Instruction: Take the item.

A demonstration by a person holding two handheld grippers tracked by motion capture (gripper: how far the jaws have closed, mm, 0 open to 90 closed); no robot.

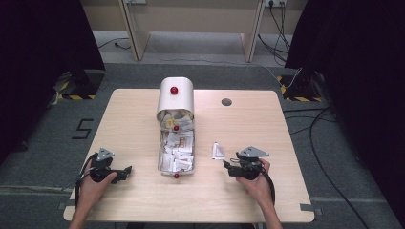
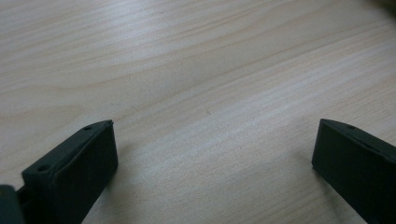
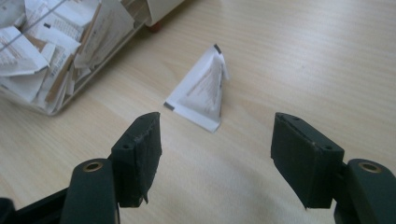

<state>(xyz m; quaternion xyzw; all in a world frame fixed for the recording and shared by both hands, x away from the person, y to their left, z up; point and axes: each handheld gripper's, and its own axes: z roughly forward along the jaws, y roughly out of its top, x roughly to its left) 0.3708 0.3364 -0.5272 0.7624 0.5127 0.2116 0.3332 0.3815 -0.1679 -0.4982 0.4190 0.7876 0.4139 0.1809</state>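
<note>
A small white triangular sachet (image 1: 218, 150) (image 3: 201, 91) lies flat on the wooden table, right of a long clear tray (image 1: 159, 155) (image 3: 100, 60) heaped with several similar paper sachets. A rounded cream lid (image 1: 175, 98) with a red knob stands over the tray's far end. My right gripper (image 1: 228, 167) (image 3: 215, 144) is open just short of the loose sachet, with only bare table between its jaws. My left gripper (image 1: 126, 171) (image 2: 215, 149) rests open on bare wood at the tray's left, holding nothing.
A round grey grommet (image 1: 226, 101) sits in the table's far right part. The near table edge runs just behind both hands. Cables (image 1: 315, 129) trail on the floor at the right, and dark curtains hang on both sides.
</note>
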